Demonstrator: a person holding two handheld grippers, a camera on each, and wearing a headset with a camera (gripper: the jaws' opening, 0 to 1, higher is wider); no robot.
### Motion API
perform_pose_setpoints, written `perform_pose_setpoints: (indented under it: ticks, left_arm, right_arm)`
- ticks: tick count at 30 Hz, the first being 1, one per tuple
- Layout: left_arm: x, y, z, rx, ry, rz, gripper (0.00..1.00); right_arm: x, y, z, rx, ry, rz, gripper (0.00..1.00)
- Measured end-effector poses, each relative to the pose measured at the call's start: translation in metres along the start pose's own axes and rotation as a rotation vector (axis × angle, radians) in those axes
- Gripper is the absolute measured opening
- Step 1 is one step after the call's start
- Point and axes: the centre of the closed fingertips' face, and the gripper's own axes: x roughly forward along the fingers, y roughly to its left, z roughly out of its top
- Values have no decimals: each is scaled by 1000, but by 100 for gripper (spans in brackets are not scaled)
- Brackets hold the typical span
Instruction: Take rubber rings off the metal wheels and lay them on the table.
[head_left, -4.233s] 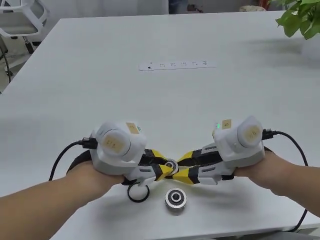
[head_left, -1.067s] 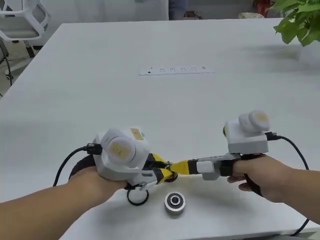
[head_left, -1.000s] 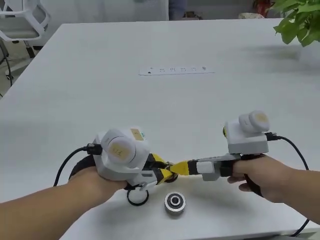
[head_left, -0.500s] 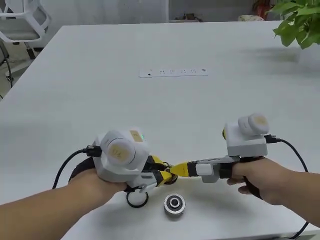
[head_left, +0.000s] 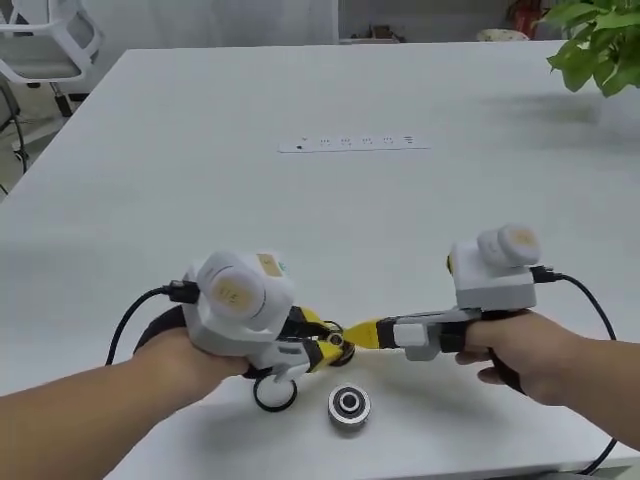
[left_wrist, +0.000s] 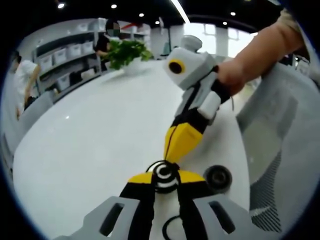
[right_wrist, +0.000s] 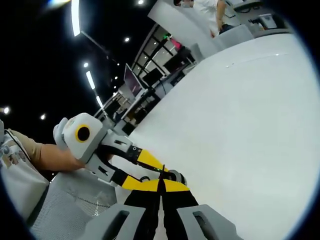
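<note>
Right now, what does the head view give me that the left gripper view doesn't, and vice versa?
Head view adds the power strip and a chair. Left gripper view adds a close look at the face of the held wheel, clamped in the jaws of the left gripper, plus shelves of bins. Shared: the right gripper, jaws shut with tips at that wheel's rim; the second wheel on the table; the plant. The loose rubber ring is plain in the head view; a dark arc low in the gripper view may be it.

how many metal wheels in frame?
2. One wheel clamped in the left gripper's fingers; the other wheel on the table beside a loose ring.
</note>
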Motion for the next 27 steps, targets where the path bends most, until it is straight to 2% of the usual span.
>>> perform_pose_setpoints:
  ticks: [5, 8, 11, 21, 27]
  left_arm:
    - [-7, -2, 4, 8, -15, -9, 19]
    - [-11, -5, 4, 12, -17, -21, 27]
    - [-14, -6, 3, 18, -17, -25, 28]
    - [-32, -5, 9, -5, -58, -21, 37]
    - [-46, -4, 13, -23, -86, -14, 44]
  right_arm:
    - [-1, 2, 0, -2, -1, 6, 0]
    - [-2, 3, 2, 0, -11, 10, 0]
    - [-4, 1, 4, 0, -16, 11, 0]
    - [-6, 4, 9, 6, -34, 27, 0]
    - [-5, 13, 12, 5, -45, 45, 0]
